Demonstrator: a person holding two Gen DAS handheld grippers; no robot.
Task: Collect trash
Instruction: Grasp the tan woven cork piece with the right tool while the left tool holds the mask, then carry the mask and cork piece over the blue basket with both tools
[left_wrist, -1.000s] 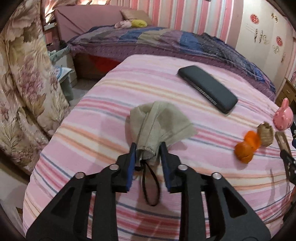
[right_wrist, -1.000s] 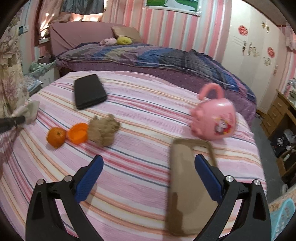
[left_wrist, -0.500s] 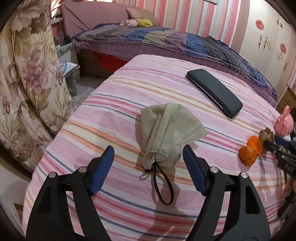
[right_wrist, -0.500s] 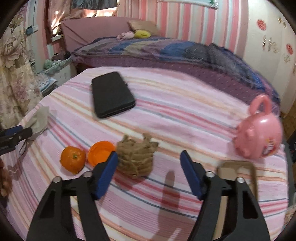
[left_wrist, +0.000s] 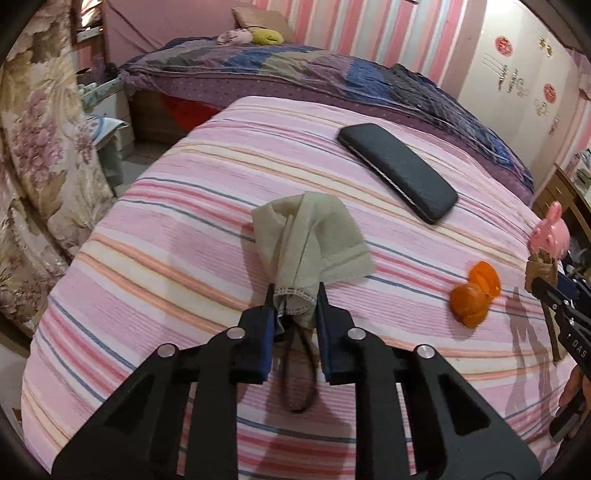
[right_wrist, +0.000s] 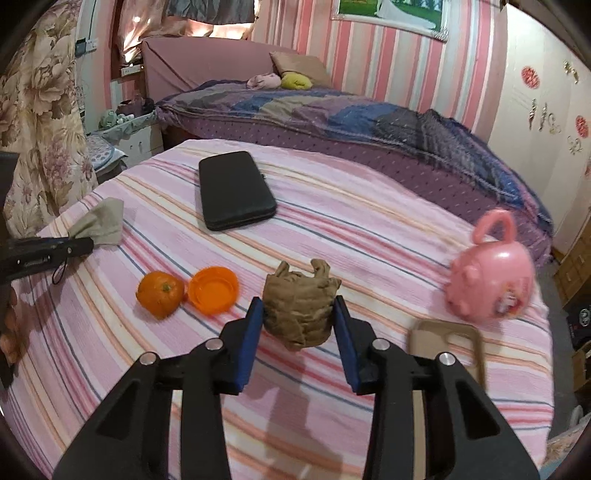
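A grey-green drawstring pouch (left_wrist: 314, 240) lies on the pink striped tablecloth (left_wrist: 184, 229). My left gripper (left_wrist: 295, 295) is shut on its gathered mouth, and the black cord loop (left_wrist: 299, 376) hangs below the fingers. The pouch also shows in the right wrist view (right_wrist: 101, 221). A crumpled brown paper wad (right_wrist: 299, 306) sits near the table's middle. My right gripper (right_wrist: 299, 314) has its jaws close on both sides of the wad. An orange (right_wrist: 160, 293) and an orange cap (right_wrist: 213, 290) lie left of the wad.
A black case (right_wrist: 234, 190) lies at the far side of the table. A pink pig-shaped toy (right_wrist: 491, 277) and a tan phone case (right_wrist: 447, 343) are at the right. A bed (right_wrist: 332, 114) stands behind the table and a floral curtain (left_wrist: 40, 155) hangs at left.
My left gripper opened wide half a second ago and has closed again on the pouch's mouth. My right gripper moved left from the phone case to the paper wad and narrowed around it.
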